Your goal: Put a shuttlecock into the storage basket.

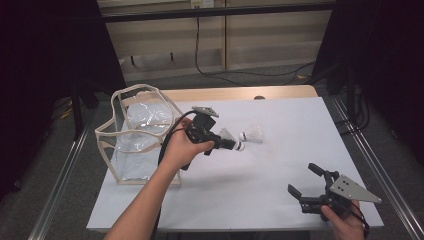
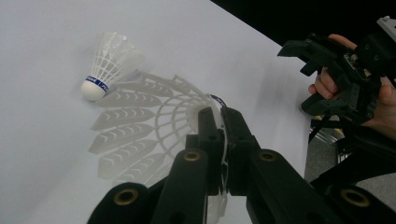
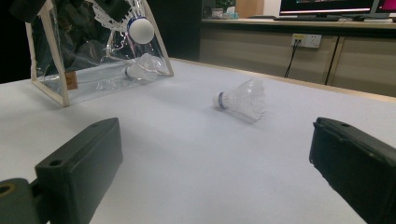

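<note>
My left gripper [image 1: 231,143] hangs above the white table, a little right of the clear bag [image 1: 137,132], and is shut on a white shuttlecock [image 1: 227,135]. In the left gripper view the jaws [image 2: 219,116] pinch the feathered skirt [image 2: 140,126] near its cork. A second shuttlecock [image 1: 251,134] lies on its side on the table just beyond, also seen in the left gripper view [image 2: 109,58] and the right gripper view [image 3: 240,100]. My right gripper [image 1: 303,178] rests low at the near right corner, open with nothing between its jaws [image 3: 217,135].
The clear bag with beige trim [image 3: 60,88] stands at the table's left edge, mouth up; what looks like another shuttlecock [image 3: 140,69] lies inside it. The white table [image 1: 280,165] is bare between the two grippers. Dark curtains flank both sides.
</note>
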Demonstrator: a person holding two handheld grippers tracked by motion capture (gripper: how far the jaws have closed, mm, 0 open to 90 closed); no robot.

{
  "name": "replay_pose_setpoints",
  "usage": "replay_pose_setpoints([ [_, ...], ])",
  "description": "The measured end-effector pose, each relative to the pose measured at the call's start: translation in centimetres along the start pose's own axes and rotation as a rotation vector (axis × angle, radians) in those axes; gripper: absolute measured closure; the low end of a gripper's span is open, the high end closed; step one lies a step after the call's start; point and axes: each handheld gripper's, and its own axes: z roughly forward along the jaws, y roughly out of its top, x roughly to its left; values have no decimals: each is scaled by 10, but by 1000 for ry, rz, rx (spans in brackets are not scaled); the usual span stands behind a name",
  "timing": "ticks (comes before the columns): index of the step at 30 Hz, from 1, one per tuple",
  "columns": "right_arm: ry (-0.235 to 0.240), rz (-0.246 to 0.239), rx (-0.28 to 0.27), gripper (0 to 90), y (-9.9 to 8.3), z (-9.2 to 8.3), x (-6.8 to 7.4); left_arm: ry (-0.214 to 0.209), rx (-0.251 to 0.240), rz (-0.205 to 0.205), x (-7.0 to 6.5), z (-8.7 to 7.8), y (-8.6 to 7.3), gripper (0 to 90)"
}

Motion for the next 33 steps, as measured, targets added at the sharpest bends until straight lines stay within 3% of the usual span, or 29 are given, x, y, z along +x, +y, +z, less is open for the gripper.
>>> replay_pose_setpoints([
  [1,0,0,0,24,0,0,0,18,5,0,-1,-2,1,880],
  [33,1,1,-1,24,0,0,0,44,1,-11,-2,-35,23,881],
])
